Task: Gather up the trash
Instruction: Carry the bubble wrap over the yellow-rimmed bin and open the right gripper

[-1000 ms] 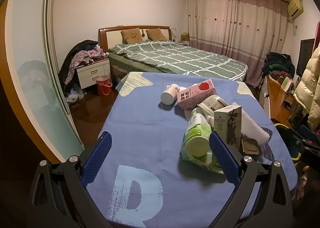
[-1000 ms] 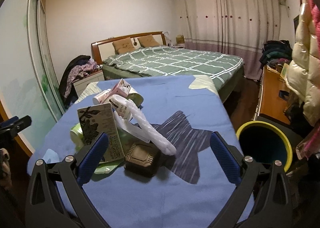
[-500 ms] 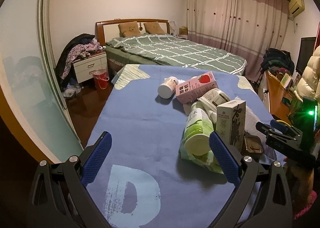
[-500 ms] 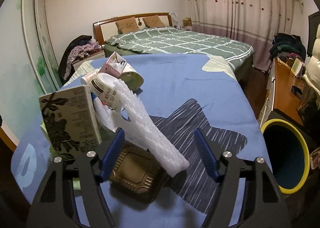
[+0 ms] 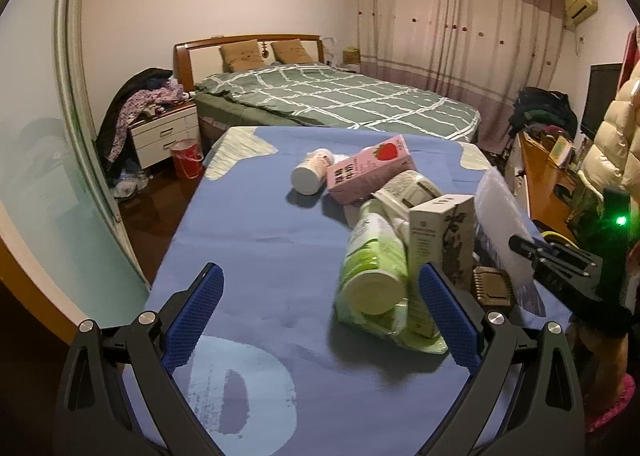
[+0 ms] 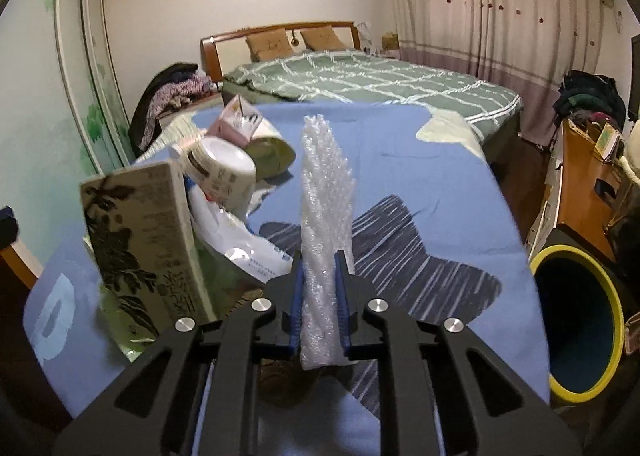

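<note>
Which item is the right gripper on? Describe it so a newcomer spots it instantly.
Start at the blue cloth covering the table in front of the green bed. At its near edge, right of the leaning printed carton, the right gripper has just closed its jaws on the bubble wrap roll. It is the only white, knobbly, translucent piece there.

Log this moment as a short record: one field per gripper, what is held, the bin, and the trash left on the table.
right gripper: jaws just closed, shut on the bubble wrap roll
left gripper: open, nothing between its pads
bin: yellow-rimmed, beside the table's right edge
table: blue cloth
left on table: pink carton, green bottle, printed box
</note>
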